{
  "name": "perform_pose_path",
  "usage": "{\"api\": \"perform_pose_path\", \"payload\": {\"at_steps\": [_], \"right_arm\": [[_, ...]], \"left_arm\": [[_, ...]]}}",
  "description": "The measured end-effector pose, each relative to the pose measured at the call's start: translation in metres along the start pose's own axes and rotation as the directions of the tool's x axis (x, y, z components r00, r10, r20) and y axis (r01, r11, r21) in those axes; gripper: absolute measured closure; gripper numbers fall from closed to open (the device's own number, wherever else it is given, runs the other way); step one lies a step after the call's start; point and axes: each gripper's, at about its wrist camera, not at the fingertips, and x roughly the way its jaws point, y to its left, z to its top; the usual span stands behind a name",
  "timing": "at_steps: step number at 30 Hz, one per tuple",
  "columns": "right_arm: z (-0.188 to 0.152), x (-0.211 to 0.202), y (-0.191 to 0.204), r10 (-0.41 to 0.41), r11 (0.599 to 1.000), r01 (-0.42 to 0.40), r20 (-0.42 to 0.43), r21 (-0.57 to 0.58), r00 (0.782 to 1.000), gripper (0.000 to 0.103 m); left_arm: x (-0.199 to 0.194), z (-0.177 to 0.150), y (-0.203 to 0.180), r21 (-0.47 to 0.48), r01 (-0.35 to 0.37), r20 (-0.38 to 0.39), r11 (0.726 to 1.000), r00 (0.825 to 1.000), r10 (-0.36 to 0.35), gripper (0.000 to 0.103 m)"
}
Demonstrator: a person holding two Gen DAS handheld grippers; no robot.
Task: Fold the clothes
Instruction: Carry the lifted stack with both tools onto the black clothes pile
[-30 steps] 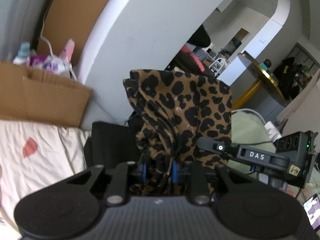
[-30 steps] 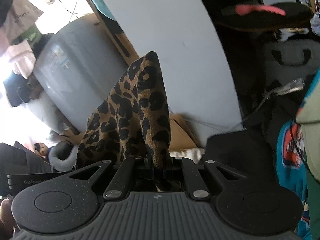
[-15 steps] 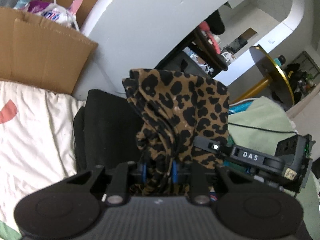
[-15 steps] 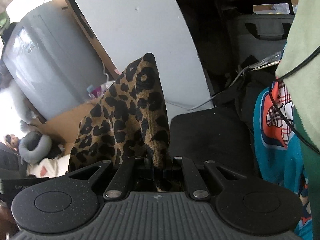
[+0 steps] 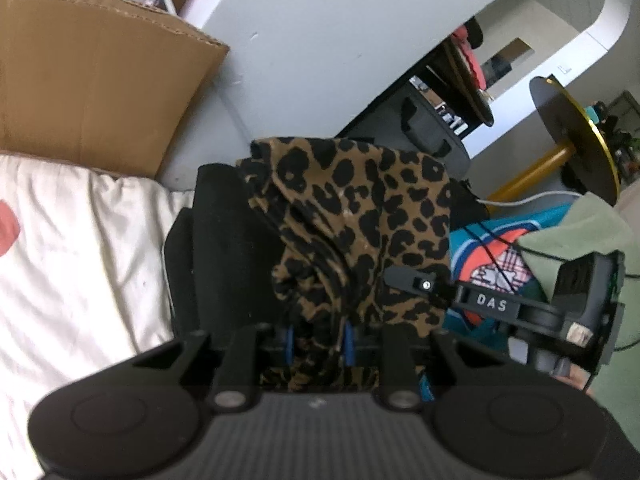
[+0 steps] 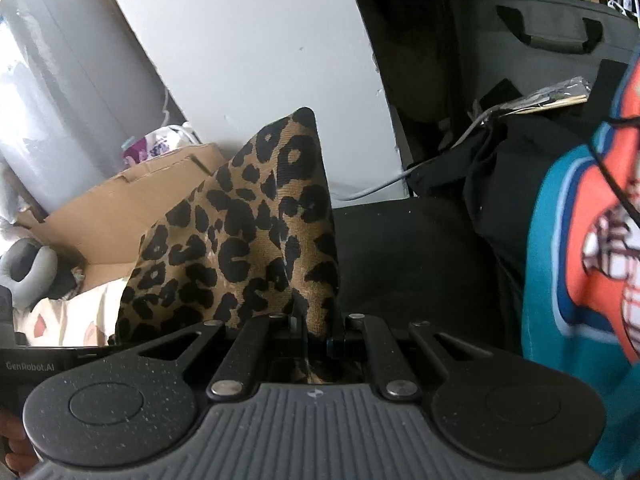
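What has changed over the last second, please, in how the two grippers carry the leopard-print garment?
Both grippers tipped downward: the wall slid up out of view, and the black cushion, cream bedsheet and teal printed shirt came nearer. Unchanged: left gripper and right gripper jaws stay clamped on the leopard-print garment, bunched the same way.

Soft daylight, blown-out glare at upper left, fisheye-warped edges, slight blur throughout.

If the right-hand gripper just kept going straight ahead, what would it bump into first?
Besides the leopard-print cloth it already pinches, the right gripper would probably meet the black folded garment lying just ahead, with the white panel behind; depth is hard to judge.
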Motion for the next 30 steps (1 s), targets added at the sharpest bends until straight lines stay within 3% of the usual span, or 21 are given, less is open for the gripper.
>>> {"api": "perform_pose_path", "payload": {"at_steps": [17,24,30], "right_arm": [[0.047,0.061,-0.029,-0.103,0.994,0.105,-0.108,0.016,0.989,0.097],[0.051,0.089,-0.033,-0.128,0.991,0.131,-0.141,0.013,0.982,0.097],[0.053,0.11,-0.036,-0.146,0.988,0.152,-0.156,0.024,0.977,0.097]], "left_arm": [[0.074,0.039,0.041,-0.125,0.037,-0.083,0.991,0.995,-0.048,0.08],[0.091,0.043,0.061,-0.155,0.003,-0.1,0.988,0.995,-0.019,0.08],[0.102,0.047,0.062,-0.091,-0.046,-0.11,0.995,0.993,0.036,0.08]]}}
